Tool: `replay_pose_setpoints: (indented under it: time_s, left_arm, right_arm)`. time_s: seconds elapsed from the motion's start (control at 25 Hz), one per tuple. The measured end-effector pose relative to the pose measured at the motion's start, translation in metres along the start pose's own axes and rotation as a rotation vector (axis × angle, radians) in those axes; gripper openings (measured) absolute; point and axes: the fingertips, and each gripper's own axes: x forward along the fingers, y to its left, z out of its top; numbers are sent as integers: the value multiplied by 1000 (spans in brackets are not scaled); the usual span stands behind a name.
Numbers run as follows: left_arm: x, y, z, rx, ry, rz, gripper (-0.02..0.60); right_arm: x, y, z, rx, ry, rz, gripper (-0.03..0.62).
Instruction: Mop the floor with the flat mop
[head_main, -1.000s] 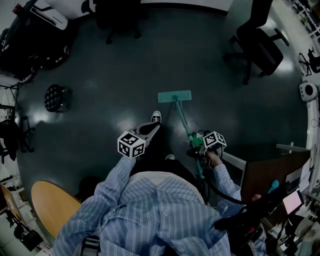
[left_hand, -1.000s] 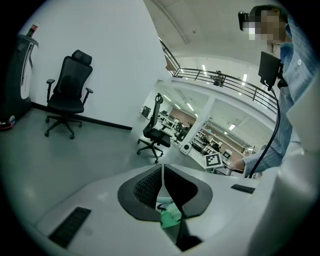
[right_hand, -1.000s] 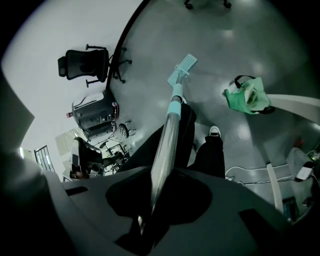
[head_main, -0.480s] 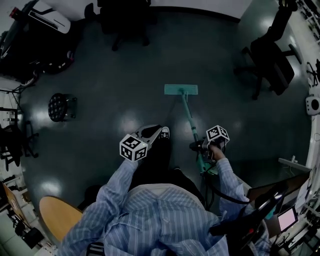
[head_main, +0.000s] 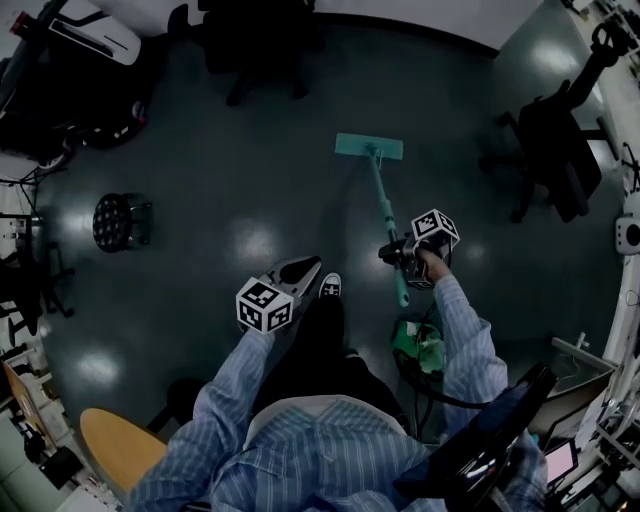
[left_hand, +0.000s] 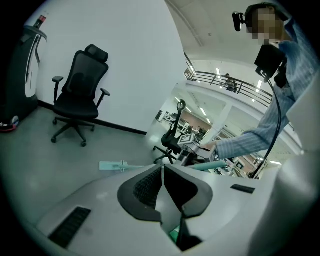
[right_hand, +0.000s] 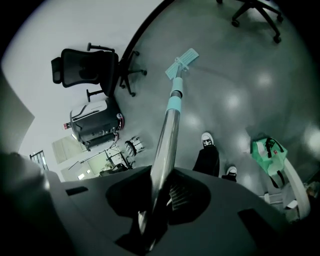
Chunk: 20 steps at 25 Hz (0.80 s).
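Note:
The flat mop has a teal head (head_main: 369, 146) lying flat on the dark floor, and its pole (head_main: 385, 220) slants back toward me. My right gripper (head_main: 400, 257) is shut on the pole; in the right gripper view the silver pole (right_hand: 167, 137) runs out between the jaws to the mop head (right_hand: 181, 62). My left gripper (head_main: 300, 270) hangs free left of the pole, jaws closed together and holding nothing. The left gripper view shows its pads (left_hand: 150, 187) touching, with the mop head (left_hand: 114, 165) on the floor beyond.
Black office chairs stand at the far middle (head_main: 255, 40) and at the right (head_main: 560, 150). A round black stool (head_main: 118, 221) sits at the left. A green bucket (head_main: 420, 345) is by my right side, a wooden table (head_main: 115, 450) at lower left. My shoe (head_main: 329, 286) is beside the pole.
The mop head has slid farther away from me across the floor. My right gripper moved forward with the pole. I have stepped forward; the left gripper stayed shut and empty.

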Motion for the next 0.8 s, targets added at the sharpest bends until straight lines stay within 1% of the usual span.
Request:
replay_pose_setpoints:
  time_s: [0.28, 0.48, 0.64, 0.8]
  left_arm:
    - [21, 20, 2, -40, 8, 1, 15]
    - [28, 27, -6, -55, 30, -11, 15]
    - [32, 33, -18, -77, 45, -5, 15]
    - [25, 46, -24, -99, 36, 23, 15]
  right_arm:
    - [-16, 52, 127, 32, -71, 38, 74]
    - [-27, 91, 200, 59, -156, 68, 74]
    - [-34, 111, 245, 71, -174, 69, 74]
    - [-33, 128, 269, 98, -209, 95, 74]
